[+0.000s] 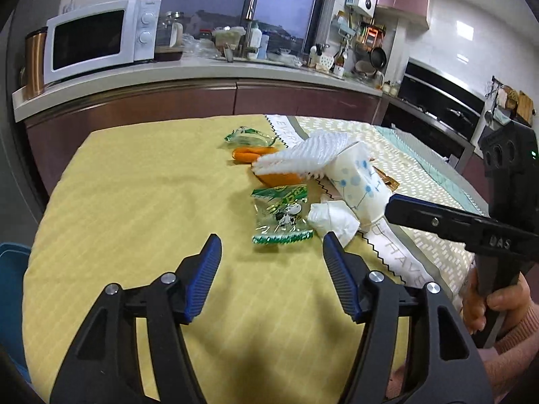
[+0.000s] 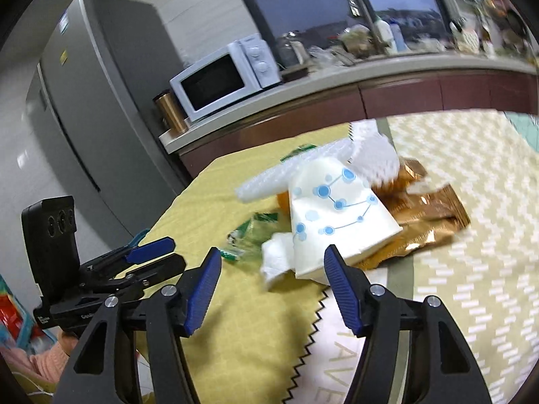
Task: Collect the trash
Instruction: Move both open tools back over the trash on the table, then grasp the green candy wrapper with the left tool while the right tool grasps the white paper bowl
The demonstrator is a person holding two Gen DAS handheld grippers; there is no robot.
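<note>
Left gripper (image 1: 271, 252) and right gripper (image 2: 273, 264), jaws spread wide and empty, face a trash pile mid-table. A crumpled tissue (image 2: 278, 261) and dotted paper cup (image 2: 337, 215) lie just beyond the right jaws; a green wrapper (image 1: 281, 217) lies just ahead of the left jaws.

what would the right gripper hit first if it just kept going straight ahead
Most likely the crumpled white tissue and, right beside it, the white paper cup with blue dots lying on its side. Both sit just ahead of the open right gripper. Depth is unclear, so which comes first is hard to call.
</note>
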